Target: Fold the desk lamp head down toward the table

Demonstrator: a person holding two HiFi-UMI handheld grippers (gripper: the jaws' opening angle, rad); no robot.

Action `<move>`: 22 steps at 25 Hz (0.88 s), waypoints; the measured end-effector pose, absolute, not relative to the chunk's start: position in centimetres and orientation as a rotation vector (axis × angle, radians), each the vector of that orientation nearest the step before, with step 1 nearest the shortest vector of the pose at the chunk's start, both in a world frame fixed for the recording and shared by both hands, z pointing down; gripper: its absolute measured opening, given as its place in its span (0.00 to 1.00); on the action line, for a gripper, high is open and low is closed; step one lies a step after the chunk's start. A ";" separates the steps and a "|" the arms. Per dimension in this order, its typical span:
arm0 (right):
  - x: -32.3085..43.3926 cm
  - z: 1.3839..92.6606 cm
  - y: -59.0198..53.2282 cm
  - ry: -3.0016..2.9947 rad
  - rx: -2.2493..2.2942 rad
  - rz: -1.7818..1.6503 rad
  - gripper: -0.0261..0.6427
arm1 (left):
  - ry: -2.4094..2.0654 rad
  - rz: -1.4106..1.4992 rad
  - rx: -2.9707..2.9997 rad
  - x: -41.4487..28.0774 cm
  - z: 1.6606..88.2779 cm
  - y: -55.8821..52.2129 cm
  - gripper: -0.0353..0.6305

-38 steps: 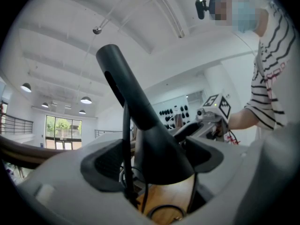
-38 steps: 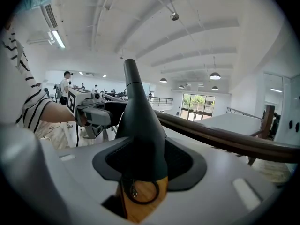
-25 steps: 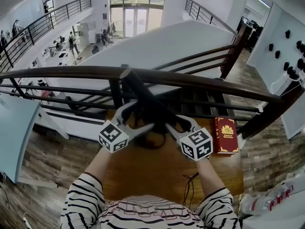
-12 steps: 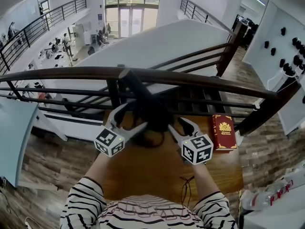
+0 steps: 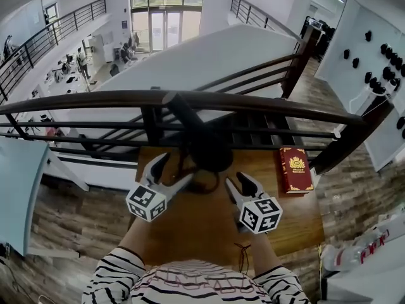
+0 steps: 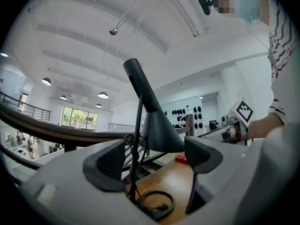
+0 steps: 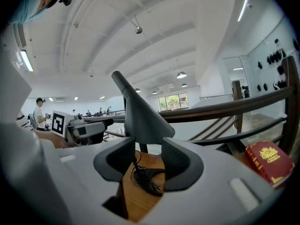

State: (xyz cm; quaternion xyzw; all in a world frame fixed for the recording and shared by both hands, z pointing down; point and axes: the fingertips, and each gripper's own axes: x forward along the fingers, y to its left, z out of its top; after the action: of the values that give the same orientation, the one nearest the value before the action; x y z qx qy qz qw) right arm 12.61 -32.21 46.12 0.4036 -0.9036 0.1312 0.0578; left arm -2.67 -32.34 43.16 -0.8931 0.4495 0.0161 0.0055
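The black desk lamp stands at the far edge of the wooden table [image 5: 202, 233]. Its arm [image 5: 183, 116] slants down to the cone-shaped head [image 5: 209, 154], which hangs over the ring base [image 5: 204, 183] with its wide end toward the table. My left gripper [image 5: 174, 170] is open, just short of the head on its left, with nothing between its jaws. The right gripper [image 5: 235, 182] is on the right, apart from the head; its jaws are closing with nothing between them. In both gripper views the head [image 6: 157, 125] [image 7: 143, 121] stands beyond the fingertips.
A red book [image 5: 295, 168] lies at the table's right far corner. A dark railing [image 5: 253, 106] runs right behind the table and the lamp. A thin black cable [image 5: 243, 252] trails over the near table edge. Wooden floor surrounds the table.
Both grippers have drawn back toward me from either side of the lamp head and sunk a little. The head stays low over its base.
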 end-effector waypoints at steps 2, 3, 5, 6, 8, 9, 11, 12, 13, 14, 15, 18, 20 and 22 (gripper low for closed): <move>12.0 46.7 -30.9 -2.745 1.246 0.440 0.29 | 1.423 0.054 -2.818 -3.6 43.8 -31.4 0.63; 11.5 47.0 -30.4 -2.746 1.254 0.457 0.27 | 1.424 0.047 -2.826 -4.0 44.2 -31.0 0.61; 10.5 47.6 -29.3 -2.741 1.266 0.483 0.25 | 1.415 0.021 -2.835 -4.9 44.9 -30.0 0.56; 10.0 47.9 -28.8 -2.737 1.274 0.493 0.25 | 1.411 0.009 -2.837 -5.3 45.2 -29.6 0.54; 9.3 48.2 -27.9 -2.730 1.294 0.511 0.23 | 1.407 -0.008 -2.847 -5.8 45.9 -28.7 0.49; 9.1 48.4 -27.5 -2.725 1.306 0.519 0.22 | 1.404 -0.014 -2.856 -6.0 46.2 -28.3 0.48; 8.7 48.8 -26.9 -2.713 1.329 0.534 0.20 | 1.394 -0.024 -2.882 -6.3 46.9 -27.7 0.46; 8.4 48.9 -26.6 -2.707 1.339 0.541 0.19 | 1.390 -0.027 -2.895 -6.5 47.3 -27.4 0.45; 8.1 49.1 -26.2 -2.701 1.350 0.545 0.18 | 1.386 -0.028 -2.905 -6.8 47.5 -27.0 0.44; 7.9 49.2 -25.8 -2.694 1.362 0.545 0.16 | 1.382 -0.028 -2.914 -7.1 47.7 -26.7 0.43; 7.7 49.4 -25.4 -2.687 1.375 0.545 0.14 | 1.375 -0.029 -2.921 -7.4 47.9 -26.2 0.42; 7.3 50.3 -24.0 -2.667 1.407 0.565 0.09 | 1.341 -0.057 -2.950 -7.8 48.8 -25.0 0.38; 6.9 51.0 -23.1 -2.658 1.423 0.597 0.05 | 1.316 -0.081 -2.969 -8.1 49.4 -24.2 0.36; 6.3 51.9 -22.1 -2.646 1.433 0.628 0.04 | 1.297 -0.094 -2.982 -8.6 50.0 -23.3 0.33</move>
State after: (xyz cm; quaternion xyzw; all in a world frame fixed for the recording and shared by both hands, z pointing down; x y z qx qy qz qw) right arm 6.27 -22.10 51.91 0.4659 -0.8603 0.2042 0.0337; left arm -8.55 -23.26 50.01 -0.9152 0.3981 -0.0289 -0.0555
